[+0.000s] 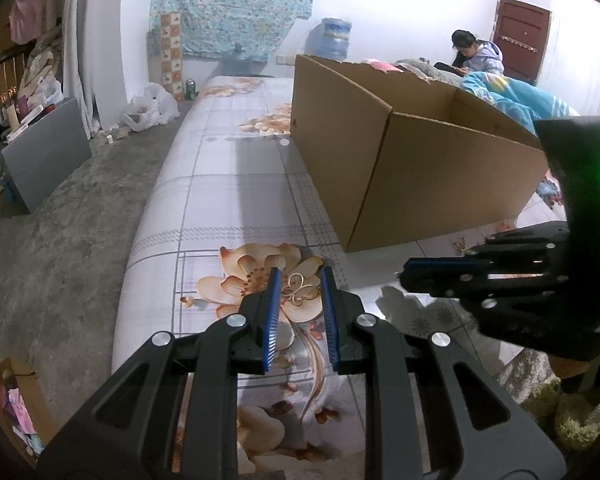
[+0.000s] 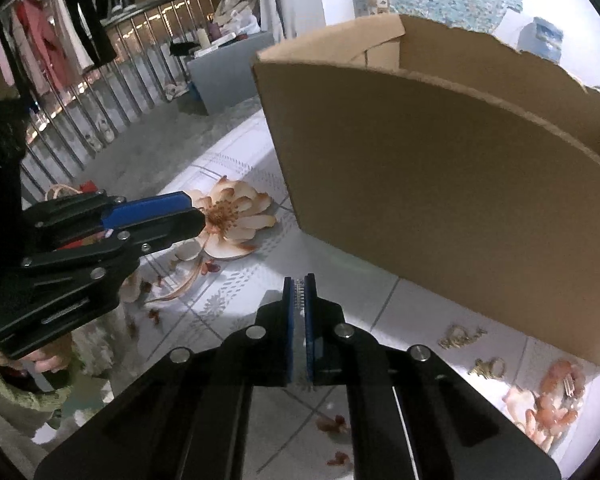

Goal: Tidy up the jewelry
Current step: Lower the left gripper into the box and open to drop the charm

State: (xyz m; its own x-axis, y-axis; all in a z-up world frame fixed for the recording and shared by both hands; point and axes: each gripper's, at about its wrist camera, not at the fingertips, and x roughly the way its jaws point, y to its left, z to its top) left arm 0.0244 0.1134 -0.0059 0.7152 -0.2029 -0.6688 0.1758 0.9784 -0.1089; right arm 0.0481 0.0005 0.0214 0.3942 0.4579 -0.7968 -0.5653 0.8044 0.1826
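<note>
A gold butterfly-shaped jewelry piece (image 1: 300, 290) lies on the flower-print bed sheet (image 1: 227, 184). My left gripper (image 1: 300, 278) is open, its blue pads on either side of the piece, not closed on it. It also shows in the right wrist view (image 2: 195, 214), seen side-on. My right gripper (image 2: 299, 286) is shut and empty, hovering above the sheet in front of the cardboard box (image 2: 440, 184); it shows at the right of the left wrist view (image 1: 404, 272). Two more gold pieces (image 2: 460, 336) (image 2: 488, 367) lie by the box's base.
The open cardboard box (image 1: 400, 152) stands on the bed, right of my left gripper. The bed's left edge drops to a concrete floor (image 1: 59, 240). A person (image 1: 478, 54) sits far back. A grey board (image 1: 45, 152) and railing are on the left.
</note>
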